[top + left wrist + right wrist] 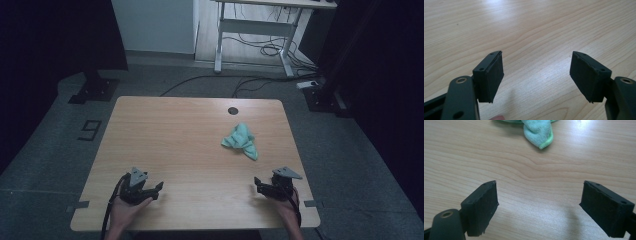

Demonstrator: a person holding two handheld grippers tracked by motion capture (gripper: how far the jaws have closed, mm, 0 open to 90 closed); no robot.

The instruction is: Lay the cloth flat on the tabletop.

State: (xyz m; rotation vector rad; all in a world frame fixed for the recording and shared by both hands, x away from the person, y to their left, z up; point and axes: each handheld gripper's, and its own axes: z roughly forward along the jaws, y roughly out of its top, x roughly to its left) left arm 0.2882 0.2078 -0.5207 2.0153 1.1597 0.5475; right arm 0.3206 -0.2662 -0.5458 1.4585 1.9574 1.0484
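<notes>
You have a soft, nubbly terry cloth [241,141] on a smooth, faintly glossy wood-grain table [175,145]; your right gripper [539,207] and left gripper [536,75] look matt black plastic.

A lab or test room: a bare wooden table [190,150] stands on grey carpet marked with tape, black curtains [45,35] at both sides, and loose cables [260,50] trail beneath a white desk frame [255,30] behind.
</notes>
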